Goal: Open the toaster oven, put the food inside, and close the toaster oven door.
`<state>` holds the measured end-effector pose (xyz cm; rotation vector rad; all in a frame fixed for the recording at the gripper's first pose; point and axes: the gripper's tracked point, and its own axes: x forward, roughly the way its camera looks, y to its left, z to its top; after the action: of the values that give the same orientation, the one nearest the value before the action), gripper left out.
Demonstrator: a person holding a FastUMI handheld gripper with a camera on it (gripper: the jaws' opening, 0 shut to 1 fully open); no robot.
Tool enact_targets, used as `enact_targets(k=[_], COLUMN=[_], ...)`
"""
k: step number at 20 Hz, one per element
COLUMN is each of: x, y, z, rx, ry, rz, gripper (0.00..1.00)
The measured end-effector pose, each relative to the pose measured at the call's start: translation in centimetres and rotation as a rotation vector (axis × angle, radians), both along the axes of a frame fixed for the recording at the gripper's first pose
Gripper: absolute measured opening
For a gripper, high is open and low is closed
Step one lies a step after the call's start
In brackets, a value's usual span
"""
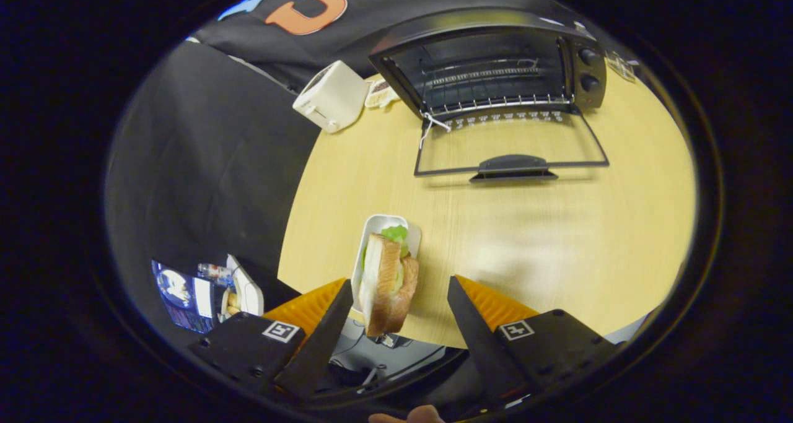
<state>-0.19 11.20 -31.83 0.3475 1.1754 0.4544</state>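
Gripper (396, 293) fingers spread wide around the sandwich (387, 287), toaster oven (495, 70) door open beyond.

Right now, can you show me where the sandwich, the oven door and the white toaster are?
sandwich (389, 283): gripper view, on its bread crust, between the open fingers.
oven door (513, 166): gripper view, on the dark handle of the folded-down door.
white toaster (331, 96): gripper view, on its side.

Hand-held gripper (396, 296): wedge fingers, square tag markers, screws on black mounts
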Motion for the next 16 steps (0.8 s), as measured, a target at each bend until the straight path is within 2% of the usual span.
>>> enact_targets(k=[5,7,9,13,15,16], x=[-0.1,-0.1,0.1,0.2,0.3,0.3], y=[1.4,1.8,2.0,2.9,3.0,3.0], z=[-2.2,-2.7,-2.8,-2.1,-1.7,-1.4], rx=[0.061,0.075,0.093,0.157,0.161,0.163], ry=[0.117,0.156,0.182,0.230,0.227,0.228], rz=[-0.034,-0.040,-0.047,-0.073,-0.064,-0.062], gripper=[0.99,0.94,0.84,0.53,0.42,0.40])
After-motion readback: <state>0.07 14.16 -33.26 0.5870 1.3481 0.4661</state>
